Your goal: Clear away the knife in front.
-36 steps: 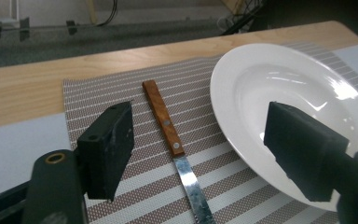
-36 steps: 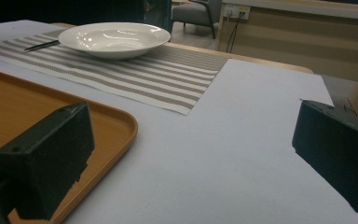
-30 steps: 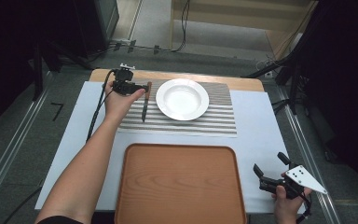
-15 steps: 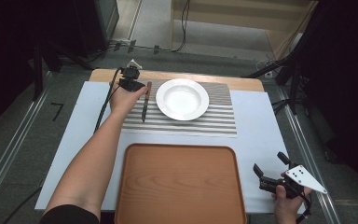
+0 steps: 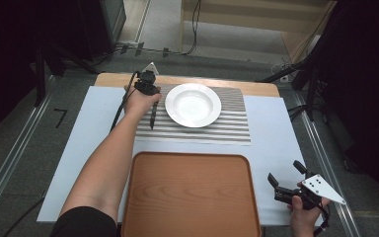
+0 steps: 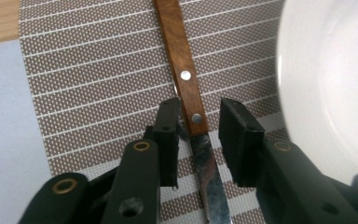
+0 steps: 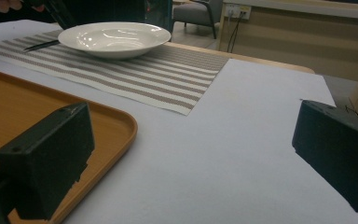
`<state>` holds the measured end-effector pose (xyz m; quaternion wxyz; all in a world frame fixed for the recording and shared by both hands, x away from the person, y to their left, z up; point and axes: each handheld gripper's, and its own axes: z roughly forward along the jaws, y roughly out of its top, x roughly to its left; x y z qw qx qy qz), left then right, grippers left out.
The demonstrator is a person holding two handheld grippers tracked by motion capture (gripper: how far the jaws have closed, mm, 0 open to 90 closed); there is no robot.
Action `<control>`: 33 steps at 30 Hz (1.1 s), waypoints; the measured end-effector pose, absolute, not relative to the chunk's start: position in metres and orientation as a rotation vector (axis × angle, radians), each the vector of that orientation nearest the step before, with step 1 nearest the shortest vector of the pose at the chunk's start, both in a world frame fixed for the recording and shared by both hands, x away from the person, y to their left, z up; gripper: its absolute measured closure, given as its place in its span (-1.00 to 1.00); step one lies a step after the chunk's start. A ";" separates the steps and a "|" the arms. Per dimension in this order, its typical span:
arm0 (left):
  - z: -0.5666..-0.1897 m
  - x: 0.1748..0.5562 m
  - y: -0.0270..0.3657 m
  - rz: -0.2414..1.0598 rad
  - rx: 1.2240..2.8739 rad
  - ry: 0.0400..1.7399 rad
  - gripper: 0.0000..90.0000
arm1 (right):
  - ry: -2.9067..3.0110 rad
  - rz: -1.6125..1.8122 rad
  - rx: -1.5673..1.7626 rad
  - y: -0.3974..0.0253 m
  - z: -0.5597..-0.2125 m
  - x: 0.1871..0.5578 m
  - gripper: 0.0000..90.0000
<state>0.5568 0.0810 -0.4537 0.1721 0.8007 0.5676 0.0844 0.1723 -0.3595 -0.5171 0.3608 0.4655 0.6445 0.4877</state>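
— Two grippers are showing; what is sitting nearest, at the bottom of the frame?

— At the lower right of the high view, the right gripper [image 5: 285, 178] is resting over the white sheet [image 5: 271, 128] with its jaws standing wide apart, gripping nothing. Just left of it, the wooden tray [image 5: 190, 197] is lying empty at bottom centre.

— And further up?

— Above the tray, the striped placemat [image 5: 212, 128] is stretching across the middle, and the white plate [image 5: 193, 104] is sitting on it.

— Where is the knife?

— The knife [image 6: 186, 88] is lying flat on the placemat just left of the plate, in the upper left part of the high view. In the left gripper view, the left gripper [image 6: 198, 128] is straddling it where the wooden handle meets the blade; the jaws are parted, one pad brushing the blade's edge, the other standing clear.
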 end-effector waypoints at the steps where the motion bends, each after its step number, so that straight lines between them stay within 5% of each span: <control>1: -0.455 0.558 0.080 0.242 2.267 1.624 0.54 | 1.662 1.258 1.197 -0.359 -0.517 0.172 -1.00; 24: -0.471 0.559 0.070 0.309 2.353 1.606 0.72 | 1.660 1.255 1.201 -0.359 -0.517 0.173 -1.00; 33: -0.459 0.547 0.087 0.234 2.310 1.574 0.73 | 1.660 1.254 1.204 -0.359 -0.517 0.173 -1.00</control>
